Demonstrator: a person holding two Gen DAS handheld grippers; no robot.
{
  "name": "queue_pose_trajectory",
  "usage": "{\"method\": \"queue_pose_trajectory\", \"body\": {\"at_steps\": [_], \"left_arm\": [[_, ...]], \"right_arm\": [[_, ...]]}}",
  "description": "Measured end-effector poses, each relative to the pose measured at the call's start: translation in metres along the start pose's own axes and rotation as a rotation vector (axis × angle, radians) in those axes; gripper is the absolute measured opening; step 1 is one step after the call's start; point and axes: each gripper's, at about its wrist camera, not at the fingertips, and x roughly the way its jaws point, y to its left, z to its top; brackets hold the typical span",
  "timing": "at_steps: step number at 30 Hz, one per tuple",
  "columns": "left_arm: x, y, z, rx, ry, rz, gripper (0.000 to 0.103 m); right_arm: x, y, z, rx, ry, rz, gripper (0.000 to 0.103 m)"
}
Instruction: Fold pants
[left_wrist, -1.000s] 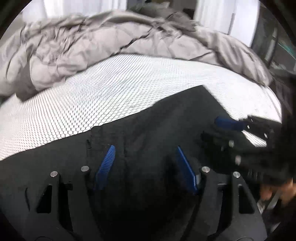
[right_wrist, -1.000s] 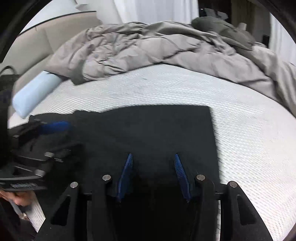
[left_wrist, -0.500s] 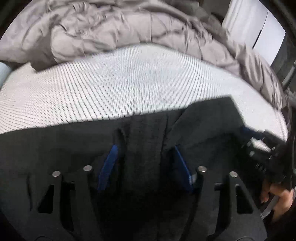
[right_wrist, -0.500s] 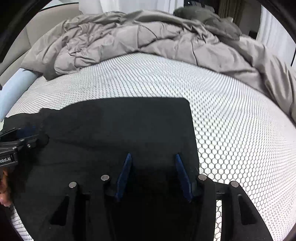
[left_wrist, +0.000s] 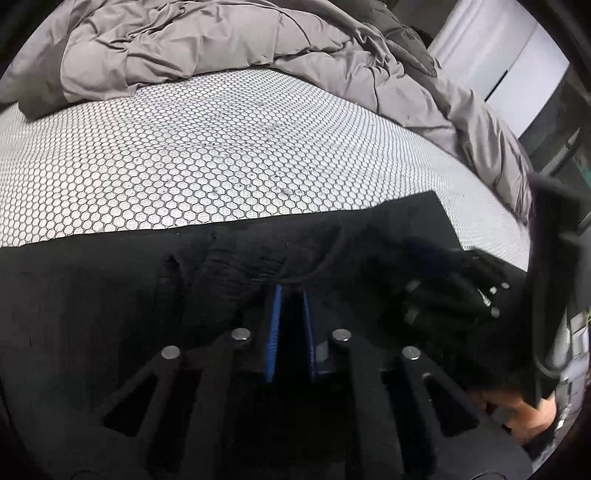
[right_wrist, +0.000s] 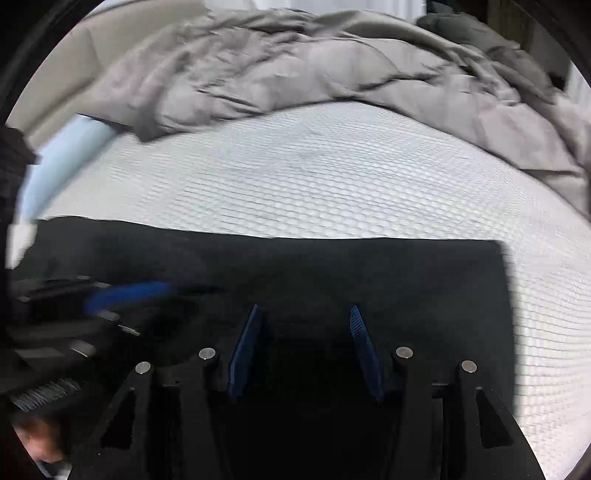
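Note:
Black pants (left_wrist: 110, 295) lie flat across the near part of the bed; in the right wrist view they (right_wrist: 369, 273) fill the lower frame with a square corner at the right. My left gripper (left_wrist: 291, 291) is shut on a bunched fold of the pants near their far edge. My right gripper (right_wrist: 303, 314) is open, low over the pants, with nothing between its blue pads. Each gripper shows in the other's view: the right one (left_wrist: 443, 291) at the right, the left one (right_wrist: 110, 295) blurred at the left.
The bed has a white honeycomb-patterned mattress cover (left_wrist: 221, 155). A rumpled grey duvet (left_wrist: 221, 40) is piled along the far side. A light blue pillow (right_wrist: 62, 155) lies at the left. The bed edge and dark furniture (left_wrist: 554, 122) are at the right.
My left gripper has closed from open onto a fold of the pants. The right gripper has shifted over the pants and stays open.

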Motion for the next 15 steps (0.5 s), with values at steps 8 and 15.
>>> {"method": "queue_pose_trajectory", "body": {"at_steps": [8,15], "left_arm": [[-0.033,-0.017,-0.016,-0.011,-0.049,0.009,0.010],[-0.052,-0.048,-0.063,0.153,-0.037,0.015,0.052]], "right_arm": [[-0.036,-0.049,-0.020,0.115,-0.032,-0.031,0.056],[-0.063,-0.005,-0.050,-0.017,-0.023,0.187,0.059]]}}
